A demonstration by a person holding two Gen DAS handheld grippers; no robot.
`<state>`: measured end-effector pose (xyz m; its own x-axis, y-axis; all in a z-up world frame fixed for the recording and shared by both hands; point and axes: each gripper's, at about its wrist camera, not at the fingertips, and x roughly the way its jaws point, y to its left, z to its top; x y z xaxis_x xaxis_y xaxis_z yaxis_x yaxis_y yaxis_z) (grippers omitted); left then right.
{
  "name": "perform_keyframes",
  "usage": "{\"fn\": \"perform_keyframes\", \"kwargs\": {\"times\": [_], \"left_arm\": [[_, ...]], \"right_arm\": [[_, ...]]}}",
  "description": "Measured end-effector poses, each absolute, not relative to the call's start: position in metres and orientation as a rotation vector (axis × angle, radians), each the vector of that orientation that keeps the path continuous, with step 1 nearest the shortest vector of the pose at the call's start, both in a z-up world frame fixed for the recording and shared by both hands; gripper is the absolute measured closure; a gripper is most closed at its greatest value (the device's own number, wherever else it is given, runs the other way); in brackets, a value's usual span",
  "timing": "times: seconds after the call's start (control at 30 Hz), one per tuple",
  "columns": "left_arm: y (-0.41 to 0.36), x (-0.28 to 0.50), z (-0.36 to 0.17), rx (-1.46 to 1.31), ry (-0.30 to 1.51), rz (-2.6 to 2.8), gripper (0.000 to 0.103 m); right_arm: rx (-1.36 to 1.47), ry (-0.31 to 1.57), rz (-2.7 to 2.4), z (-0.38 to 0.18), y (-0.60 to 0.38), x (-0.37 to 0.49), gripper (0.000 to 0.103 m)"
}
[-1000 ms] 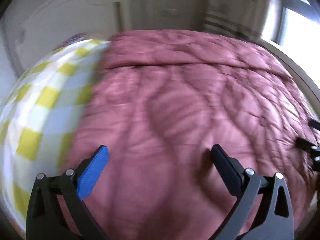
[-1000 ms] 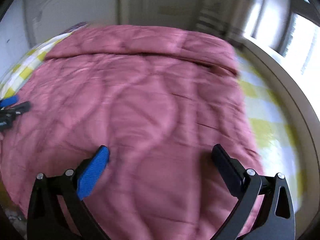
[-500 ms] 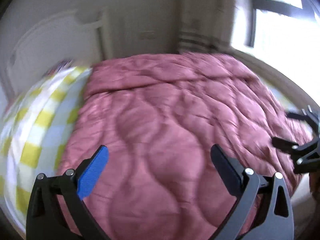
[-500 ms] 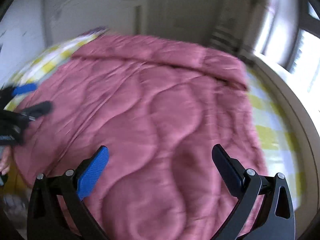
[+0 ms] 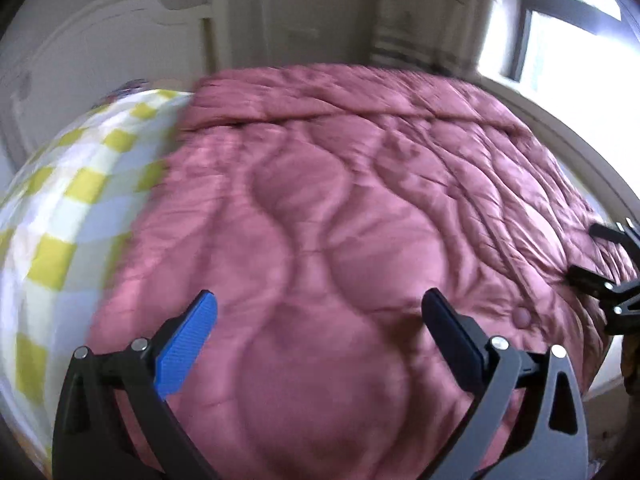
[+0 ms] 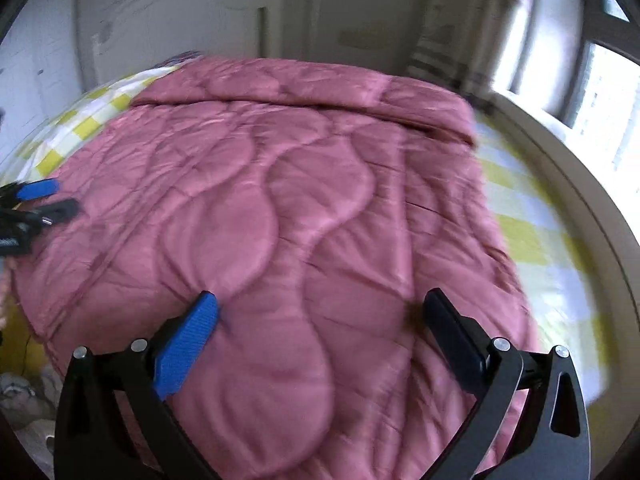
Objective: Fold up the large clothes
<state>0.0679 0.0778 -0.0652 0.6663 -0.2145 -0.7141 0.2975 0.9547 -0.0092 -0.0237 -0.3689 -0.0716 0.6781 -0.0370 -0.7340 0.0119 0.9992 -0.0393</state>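
On the bed (image 6: 532, 216), the pink quilt (image 5: 340, 220) lies spread, its far end already doubled over, with the left claw (image 5: 320, 320) and right claw (image 6: 320, 320) both spread empty above its near edge, so the next fold seemingly calls for pinching that edge.

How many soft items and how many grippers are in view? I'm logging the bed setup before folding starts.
Pink quilted comforter: 1
Yellow-and-white checked sheet: 1
Grippers: 2, the left gripper and the right gripper, both open and empty
Total: 4
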Motion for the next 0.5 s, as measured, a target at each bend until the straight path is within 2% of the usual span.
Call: {"fn": "perform_keyframes", "kwargs": {"times": [0.2,0.37,0.43,0.5], "left_arm": [[0.124,0.050,-0.062,-0.049,0.766,-0.232,0.002],[0.065,0.035,-0.077,0.223,0.737,-0.283,0.002],[0.054,0.026,-0.084,0.292,0.664,-0.247,0.002],[0.061,0.028,-0.085,0.254,0.682,-0.264,0.002]], "right_arm": [[0.039,0.749,0.079,-0.060,-0.346,-0.043,0.004],[-0.176,0.777,0.145,-0.080,-0.287,-0.037,0.005],[-0.115,0.743,0.161,-0.083,-0.295,-0.038,0.004],[-0.055,0.761,0.182,-0.085,-0.308,-0.035,0.004]]}}
